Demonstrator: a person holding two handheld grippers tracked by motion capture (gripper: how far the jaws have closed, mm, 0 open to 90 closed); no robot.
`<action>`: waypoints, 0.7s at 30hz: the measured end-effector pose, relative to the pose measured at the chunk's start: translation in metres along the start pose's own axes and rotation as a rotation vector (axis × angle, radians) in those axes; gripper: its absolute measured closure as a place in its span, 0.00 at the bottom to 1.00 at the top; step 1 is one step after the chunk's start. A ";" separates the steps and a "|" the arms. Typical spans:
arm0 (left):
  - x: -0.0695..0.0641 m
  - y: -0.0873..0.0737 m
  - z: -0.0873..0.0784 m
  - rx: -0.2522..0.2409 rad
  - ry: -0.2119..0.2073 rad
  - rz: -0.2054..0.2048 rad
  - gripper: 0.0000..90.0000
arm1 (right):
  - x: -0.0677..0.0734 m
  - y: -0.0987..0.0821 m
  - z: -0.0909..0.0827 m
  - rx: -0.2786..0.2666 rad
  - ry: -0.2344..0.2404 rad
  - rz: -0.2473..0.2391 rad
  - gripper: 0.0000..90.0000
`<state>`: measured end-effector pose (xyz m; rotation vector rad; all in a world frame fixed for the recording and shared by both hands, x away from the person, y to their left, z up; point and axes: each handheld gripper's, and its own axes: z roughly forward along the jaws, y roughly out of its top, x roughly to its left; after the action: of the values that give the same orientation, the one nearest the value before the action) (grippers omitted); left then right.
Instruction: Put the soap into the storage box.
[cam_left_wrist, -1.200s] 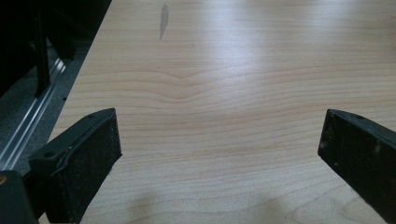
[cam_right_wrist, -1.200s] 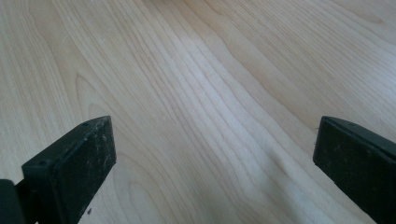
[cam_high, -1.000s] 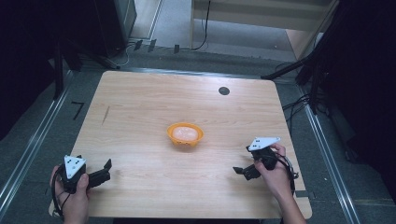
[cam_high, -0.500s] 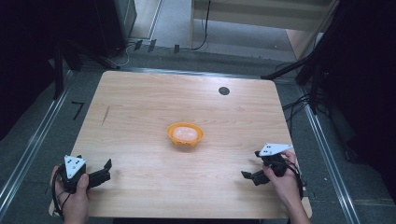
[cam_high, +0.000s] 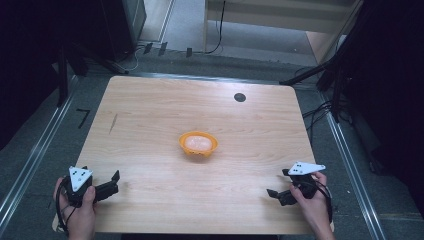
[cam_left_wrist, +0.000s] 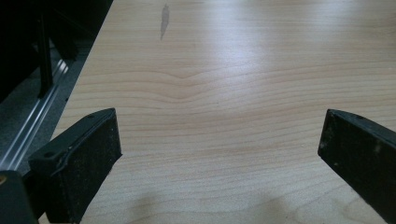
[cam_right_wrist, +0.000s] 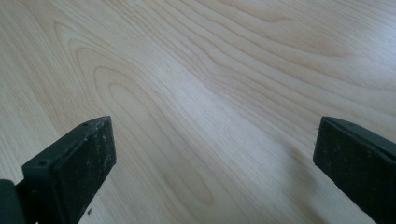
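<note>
An orange bowl (cam_high: 198, 144) with something pale pink inside stands near the middle of the wooden table (cam_high: 150, 115). My left gripper (cam_high: 115, 182) rests at the near left corner, held by a hand, its jaws spread open toward the table's middle. My right gripper (cam_high: 278, 183) is at the near right, also held by a hand and open. In the left gripper view the left gripper (cam_left_wrist: 219, 158) has bare wood between its wide-apart jaws. The right gripper view shows the right gripper (cam_right_wrist: 215, 163) the same way, open over bare wood grain.
A black round grommet (cam_high: 240, 97) sits in the table's far right part. A short dark mark (cam_high: 114, 123) lies on the left side of the table, and the left gripper view has this mark (cam_left_wrist: 164, 19) far ahead. Metal rails and cables run along the floor beside both table edges.
My right gripper has drawn back to the right and toward the table's near edge. The left gripper and the bowl have stayed put.
</note>
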<state>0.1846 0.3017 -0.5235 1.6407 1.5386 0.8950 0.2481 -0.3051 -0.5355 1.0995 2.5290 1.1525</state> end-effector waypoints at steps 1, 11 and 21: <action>0.000 0.000 0.000 0.000 0.000 -0.001 0.00 | -0.001 -0.003 -0.002 -0.005 -0.012 0.003 0.00; 0.000 0.000 0.000 -0.001 0.002 -0.003 0.00 | -0.008 -0.031 -0.017 -0.050 -0.082 0.054 0.00; 0.000 0.000 0.000 0.001 -0.004 -0.003 0.00 | -0.014 -0.056 -0.037 -0.125 -0.167 0.105 0.00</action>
<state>0.1849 0.3019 -0.5237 1.6397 1.5384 0.8897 0.2119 -0.3607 -0.5514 1.2532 2.2662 1.1732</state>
